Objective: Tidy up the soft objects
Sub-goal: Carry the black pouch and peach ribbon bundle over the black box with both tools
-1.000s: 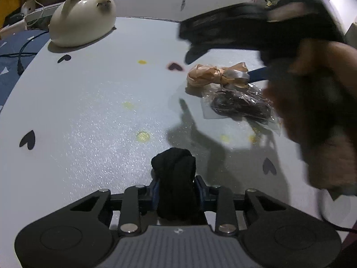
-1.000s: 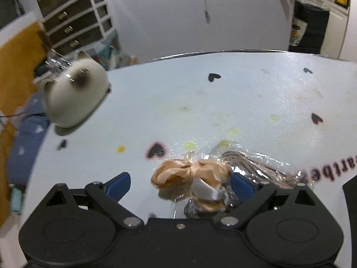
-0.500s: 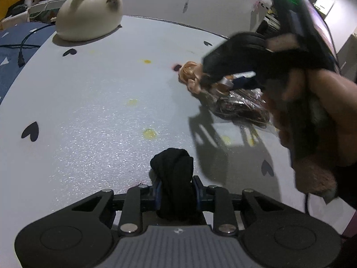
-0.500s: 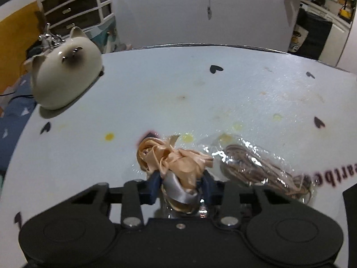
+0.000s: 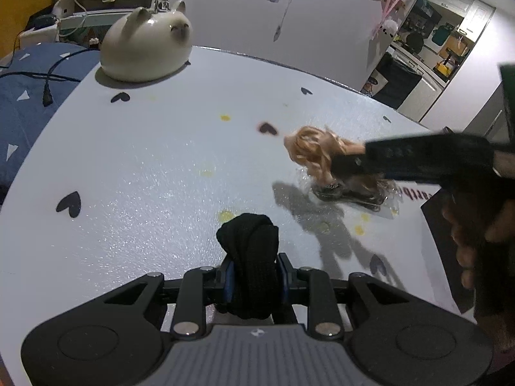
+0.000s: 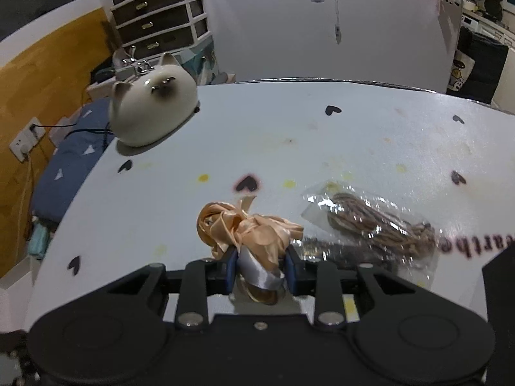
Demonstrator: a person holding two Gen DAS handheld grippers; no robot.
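Note:
My left gripper (image 5: 252, 273) is shut on a black knitted cloth bundle (image 5: 252, 257) and holds it above the near part of the table. My right gripper (image 6: 259, 265) is shut on a peach and silver ribbon bundle (image 6: 248, 234), lifted a little off the table; the bundle also shows in the left wrist view (image 5: 317, 154), with the right gripper's black finger across it. A clear plastic bag of brown cord (image 6: 376, 222) lies on the table right of the ribbon; it also shows in the left wrist view (image 5: 351, 191) under the ribbon.
A cream ceramic cat figure (image 5: 146, 50) stands at the table's far left edge, also in the right wrist view (image 6: 153, 114). The pale table (image 5: 145, 167) bears black heart stickers and yellow dots. A dark mat (image 6: 502, 276) lies at the right. Drawers (image 6: 157, 27) stand beyond.
My right gripper closed on the ribbon bundle and lifted it off the table, away from the cord bag. My left gripper kept hold of the black cloth and rose slightly.

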